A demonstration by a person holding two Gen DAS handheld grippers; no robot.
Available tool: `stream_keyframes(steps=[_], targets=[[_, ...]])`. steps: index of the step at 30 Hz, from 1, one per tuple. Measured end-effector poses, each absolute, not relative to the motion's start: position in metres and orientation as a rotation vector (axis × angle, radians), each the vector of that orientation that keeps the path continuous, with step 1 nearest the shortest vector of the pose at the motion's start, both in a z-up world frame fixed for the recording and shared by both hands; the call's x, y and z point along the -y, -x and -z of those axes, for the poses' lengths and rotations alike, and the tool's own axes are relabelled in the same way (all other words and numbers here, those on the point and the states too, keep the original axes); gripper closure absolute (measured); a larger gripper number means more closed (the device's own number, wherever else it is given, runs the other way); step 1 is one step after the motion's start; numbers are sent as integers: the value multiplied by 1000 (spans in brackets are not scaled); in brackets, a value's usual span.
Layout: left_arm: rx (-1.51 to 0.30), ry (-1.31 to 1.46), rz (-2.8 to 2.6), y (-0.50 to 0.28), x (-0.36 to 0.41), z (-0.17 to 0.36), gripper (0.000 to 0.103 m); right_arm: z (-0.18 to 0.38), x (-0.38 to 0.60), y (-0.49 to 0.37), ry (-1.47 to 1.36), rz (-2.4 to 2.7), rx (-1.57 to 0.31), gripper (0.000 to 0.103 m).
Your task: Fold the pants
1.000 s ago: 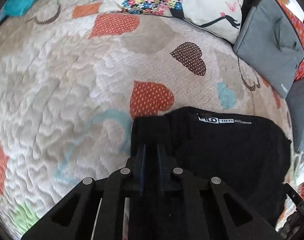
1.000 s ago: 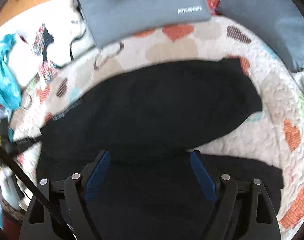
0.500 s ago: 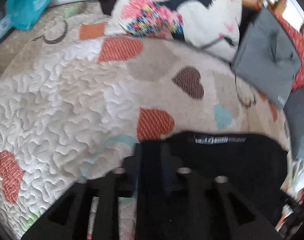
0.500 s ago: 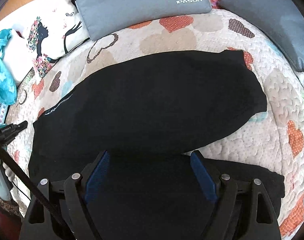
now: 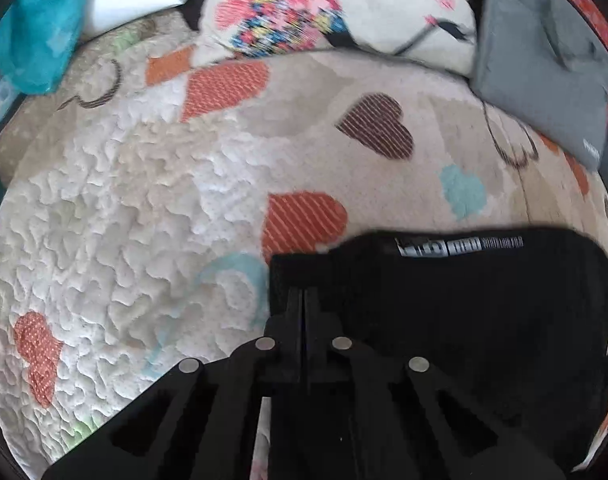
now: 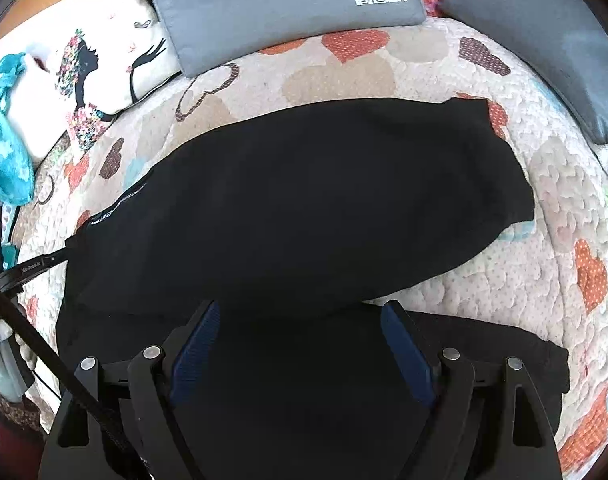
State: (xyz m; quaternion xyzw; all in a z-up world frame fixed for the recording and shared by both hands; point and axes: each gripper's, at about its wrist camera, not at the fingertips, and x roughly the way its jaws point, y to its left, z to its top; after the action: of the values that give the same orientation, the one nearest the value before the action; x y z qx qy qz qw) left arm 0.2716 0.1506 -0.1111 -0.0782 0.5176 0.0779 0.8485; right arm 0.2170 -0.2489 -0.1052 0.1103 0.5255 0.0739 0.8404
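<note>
The black pants [image 6: 304, 208] lay on the heart-patterned quilt [image 6: 544, 280] of the bed, with one layer already doubled over another: in the right wrist view an upper panel of dark cloth sat across a lower one, whose edge showed beyond it toward the camera and to the right. The fold was therefore judged partly made, though the two layers did not lie square and at least one further fold, with some smoothing, appeared to remain. The left gripper [image 5: 303, 300] had its jaws pressed together at a corner of the pants [image 5: 464, 300], near the white printed label [image 5: 460, 246]; the fingers were closed upon the cloth edge, and the grip was judged to be holding that corner. The right gripper [image 6: 300, 344] stood with its blue-padded jaws wide apart above the lower layer, grasping nothing. Whether its pads touched the fabric could not be told. A grey laptop sleeve [image 6: 288, 4], a printed pillow [image 6: 100, 68], a teal cloth [image 6: 4, 140] and a grey cushion [image 6: 544, 32] lay beyond the garment, apart from it. The left view was blurred by motion.
</note>
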Motion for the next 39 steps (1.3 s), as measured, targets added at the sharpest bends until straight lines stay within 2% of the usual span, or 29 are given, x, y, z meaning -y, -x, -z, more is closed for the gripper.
stream_keyframes(steps=[8, 11, 14, 15, 17, 19, 20, 24, 25, 26, 30, 39], targets=[[-981, 170, -337, -278, -177, 99, 103, 105, 250, -218, -228, -140, -1107, 17], [-994, 218, -280, -276, -183, 100, 103, 104, 255, -218, -249, -139, -1102, 17], [-997, 126, -204, -248, -169, 93, 100, 102, 264, -217, -257, -126, -1093, 17], [-1007, 99, -169, -232, -165, 90, 98, 101, 267, -217, -266, -126, -1093, 17], [-1027, 101, -132, -206, -162, 90, 74, 98, 271, -217, -285, -125, -1090, 17], [-1027, 108, -114, -181, -159, 88, 58, 93, 276, -214, -307, -128, -1076, 17], [-1028, 104, -114, -173, -158, 89, 56, 91, 276, -213, -311, -129, -1071, 17], [-1108, 102, -89, -152, -150, 113, 56, 83, 276, -206, -318, -128, -1042, 17], [-1125, 101, -82, -149, -146, 118, 67, 82, 275, -204, -313, -122, -1035, 17], [-1135, 107, -59, -147, -142, 121, 97, 81, 275, -203, -307, -117, -1030, 17], [-1107, 69, -82, -141, -129, 118, 98, 80, 276, -197, -283, -83, -1009, 17], [-1099, 95, -194, -134, -150, 120, 98, 84, 300, -194, -342, -20, -1012, 17]])
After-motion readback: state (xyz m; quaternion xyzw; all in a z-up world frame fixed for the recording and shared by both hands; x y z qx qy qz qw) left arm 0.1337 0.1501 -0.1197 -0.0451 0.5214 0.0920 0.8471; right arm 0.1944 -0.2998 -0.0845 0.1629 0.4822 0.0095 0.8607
